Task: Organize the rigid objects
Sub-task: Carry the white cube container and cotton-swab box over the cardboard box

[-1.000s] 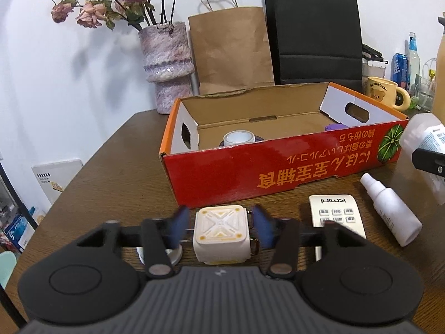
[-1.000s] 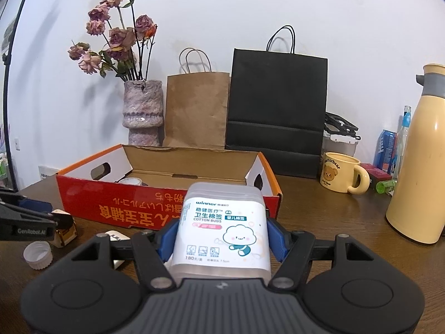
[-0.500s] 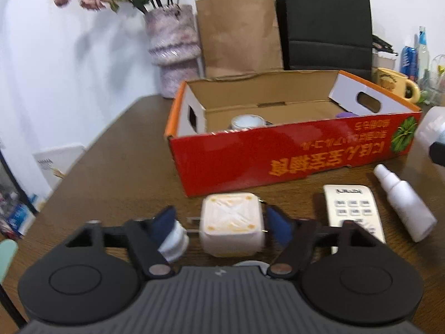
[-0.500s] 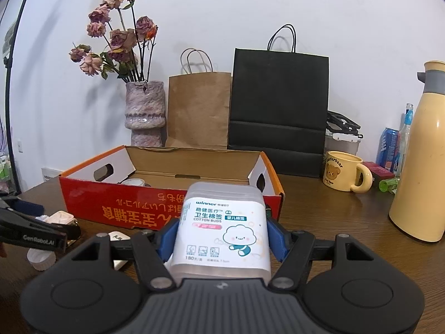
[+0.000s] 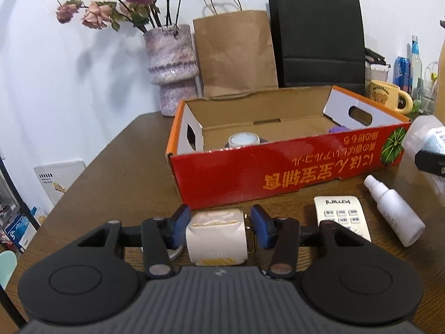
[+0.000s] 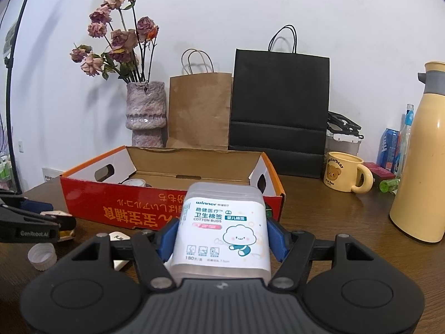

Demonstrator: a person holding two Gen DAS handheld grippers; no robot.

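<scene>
Both grippers loaded before the red box

The left gripper (image 5: 220, 226) brackets the cream cube (image 5: 215, 238), seemingly pinching it, low over the desk (image 5: 116, 167); stiff, light, taken by flat sides. The right gripper (image 6: 221, 235) clamps the smooth, slippery cotton-bud box (image 6: 222, 226) before the red box (image 6: 133, 208).

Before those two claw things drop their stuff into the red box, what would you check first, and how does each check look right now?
1. Right gripper clamped on the cotton bud box: ok, both pads press its sides.
2. Left gripper gripping the cream cube: cannot tell; the left pad touches, but a gap shows at the right pad.
3. Free floor inside the red cardboard box: ok, only a tape roll and a purple item show.
4. Cube raised above the box wall: not ok, it sits below the rim.
5. Remote and spray bottle clear of the left gripper: ok, both lie to its right.
</scene>
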